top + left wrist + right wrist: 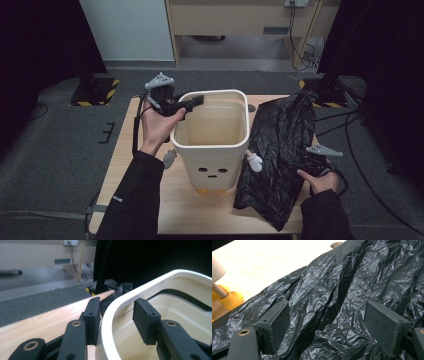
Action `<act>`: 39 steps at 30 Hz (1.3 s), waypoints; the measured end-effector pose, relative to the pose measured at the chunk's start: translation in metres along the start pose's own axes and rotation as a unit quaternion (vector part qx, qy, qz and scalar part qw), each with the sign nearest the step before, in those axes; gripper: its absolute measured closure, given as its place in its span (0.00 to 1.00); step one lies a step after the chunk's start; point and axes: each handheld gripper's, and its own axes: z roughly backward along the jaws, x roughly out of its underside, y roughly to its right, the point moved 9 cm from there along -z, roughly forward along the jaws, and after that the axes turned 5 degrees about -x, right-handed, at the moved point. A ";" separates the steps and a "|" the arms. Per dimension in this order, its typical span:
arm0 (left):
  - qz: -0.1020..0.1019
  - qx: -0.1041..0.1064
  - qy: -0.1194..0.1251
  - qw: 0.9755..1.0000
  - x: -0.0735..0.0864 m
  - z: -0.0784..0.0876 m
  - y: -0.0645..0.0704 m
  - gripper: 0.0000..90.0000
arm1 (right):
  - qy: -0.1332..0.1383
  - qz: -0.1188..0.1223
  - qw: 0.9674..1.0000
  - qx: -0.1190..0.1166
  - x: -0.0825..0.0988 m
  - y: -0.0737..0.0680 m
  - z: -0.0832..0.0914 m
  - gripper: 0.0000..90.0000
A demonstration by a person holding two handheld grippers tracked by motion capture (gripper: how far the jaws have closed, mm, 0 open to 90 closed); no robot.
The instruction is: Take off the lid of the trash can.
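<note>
Left gripper straddles the far-left rim of the cream bin: one of my fingers outside the wall, the other inside. Outer pad close to the rim, inner pad clear of it, so no clamp yet. Bin stands upright mid-counter. Right gripper sits over the crumpled black bag beside the bin, fingers spread wide, gripping nothing.

Premises appear to be a lab or recording studio, though dim. Around the wooden table: black curtains, grey carpet, hazard-striped stand bases, loose cables behind, near a wall socket.
</note>
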 end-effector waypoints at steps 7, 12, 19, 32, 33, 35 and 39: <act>-0.029 -0.024 0.063 0.997 -0.036 0.040 0.000 0.64 | 0.000 -0.001 1.000 0.002 0.000 0.001 0.001 0.23; -0.036 -0.053 0.096 0.993 -0.043 0.075 -0.016 0.64 | -0.003 0.000 1.000 0.003 0.002 0.001 0.000 0.23; -0.018 -0.109 0.114 0.987 -0.021 0.116 -0.065 0.64 | -0.006 0.005 1.000 0.006 0.002 0.001 -0.001 0.23; 0.025 -0.226 0.092 0.969 0.054 0.154 -0.163 0.64 | -0.008 0.012 1.000 0.008 0.004 0.000 0.000 0.24; 0.029 -0.243 0.086 0.966 0.071 0.154 -0.174 0.64 | -0.009 0.013 1.000 0.007 0.004 0.000 0.000 0.24; 0.031 -0.255 0.075 0.964 0.090 0.151 -0.182 0.64 | -0.007 0.012 1.000 0.006 0.004 0.000 0.000 0.24; 0.033 -0.273 0.050 0.960 0.133 0.141 -0.196 0.64 | -0.012 0.011 1.000 0.007 0.006 0.000 -0.001 0.24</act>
